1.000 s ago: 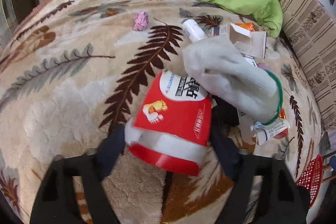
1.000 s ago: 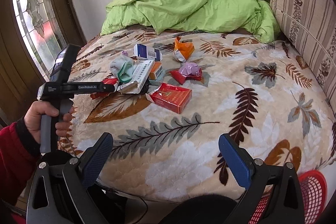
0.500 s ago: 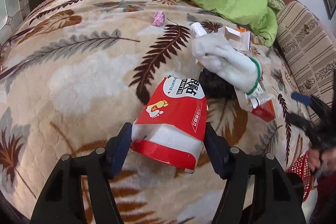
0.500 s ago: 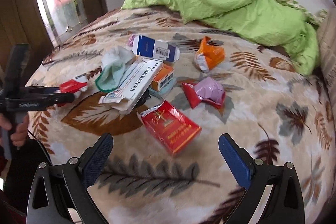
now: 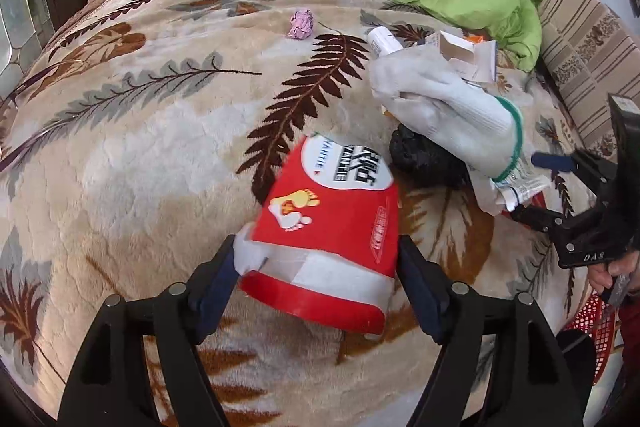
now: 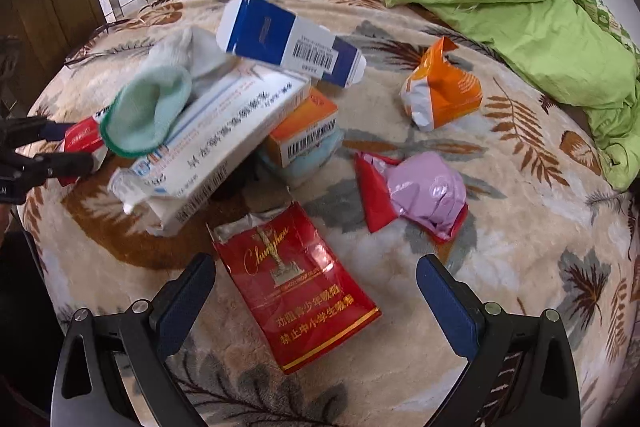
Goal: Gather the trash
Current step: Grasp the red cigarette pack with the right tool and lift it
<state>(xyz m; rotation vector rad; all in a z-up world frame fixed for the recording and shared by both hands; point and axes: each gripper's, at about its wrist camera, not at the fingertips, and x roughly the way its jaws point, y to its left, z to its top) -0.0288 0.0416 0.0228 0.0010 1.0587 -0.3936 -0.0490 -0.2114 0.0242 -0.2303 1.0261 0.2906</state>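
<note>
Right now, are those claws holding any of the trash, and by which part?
The left claw, jaws opening, pinches the red packet by its near end. The right claw, closing, straddles a red cigarette pack but holds nothing.

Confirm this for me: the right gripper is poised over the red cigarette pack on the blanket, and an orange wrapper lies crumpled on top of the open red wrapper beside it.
One thing is wrong: the wrapper crumpled on the open red wrapper is pink, not orange. The orange wrapper lies apart, farther up the blanket. The right wrist view shows it. The right gripper, jaws closing but not touching, is over the red cigarette pack.
</note>
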